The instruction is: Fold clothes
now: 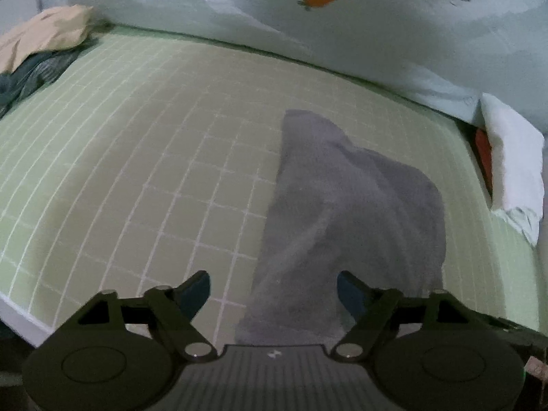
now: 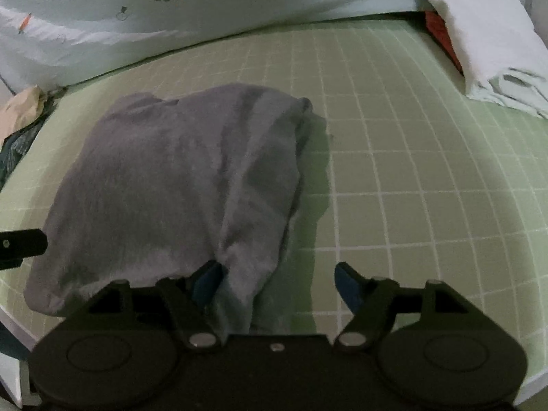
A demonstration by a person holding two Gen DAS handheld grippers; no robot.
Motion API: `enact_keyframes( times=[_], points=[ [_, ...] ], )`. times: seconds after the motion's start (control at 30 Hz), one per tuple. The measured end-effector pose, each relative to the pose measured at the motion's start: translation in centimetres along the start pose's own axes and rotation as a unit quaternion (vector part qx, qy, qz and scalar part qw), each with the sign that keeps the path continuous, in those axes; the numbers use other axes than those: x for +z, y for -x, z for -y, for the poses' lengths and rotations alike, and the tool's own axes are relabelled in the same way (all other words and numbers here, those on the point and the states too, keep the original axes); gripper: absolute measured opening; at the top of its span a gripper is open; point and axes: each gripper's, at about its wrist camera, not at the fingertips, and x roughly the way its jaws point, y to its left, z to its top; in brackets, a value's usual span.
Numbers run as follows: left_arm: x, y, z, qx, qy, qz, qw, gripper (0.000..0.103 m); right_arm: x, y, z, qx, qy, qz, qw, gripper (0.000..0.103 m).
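A grey garment point(image 1: 352, 212) lies crumpled on the green checked bedsheet point(image 1: 154, 144). In the left wrist view my left gripper point(image 1: 273, 287) is open, and the garment's near end lies between and under its fingers. In the right wrist view the same grey garment point(image 2: 178, 178) spreads across the left half, bunched along its right side. My right gripper point(image 2: 277, 282) is open over the garment's near right corner, with cloth lying against the left fingertip point(image 2: 209, 279). A dark part of the left gripper point(image 2: 20, 245) pokes in at the left edge.
A pale blue quilt with carrot prints point(image 1: 325, 17) runs along the far side of the bed. A white pillow point(image 2: 479, 30) with something red under it lies at the far right. A beige cloth on dark clothes point(image 1: 41, 41) is piled at the far left. The bed's white edge point(image 1: 20, 318) is near.
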Motion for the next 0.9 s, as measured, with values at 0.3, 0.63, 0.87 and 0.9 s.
enact_keyframes(
  times=[0.3, 0.63, 0.87, 0.9],
  points=[
    [3.1, -2.4, 0.6, -0.035, -0.058, -0.016, 0.9976, 0.085, 2.5, -0.8, -0.2, -0.005, -0.066, 0.018, 0.998, 0.086],
    [5.3, -7.2, 0.1, -0.082, -0.069, -0.066, 0.992, 0.089, 5.5, -4.6, -0.2, -0.033, -0.147, -0.02, 0.988, 0.086],
    [5.6, -8.5, -0.4, -0.129, -0.053, -0.081, 0.9869, 0.081, 6.2, -3.8, -1.1, -0.02, -0.143, -0.008, 0.99, 0.055],
    [5.6, -8.8, -0.4, -0.146, -0.049, -0.091, 0.9839, 0.067, 6.3, -3.7, -1.2, -0.018, -0.142, -0.006, 0.99, 0.044]
  ],
)
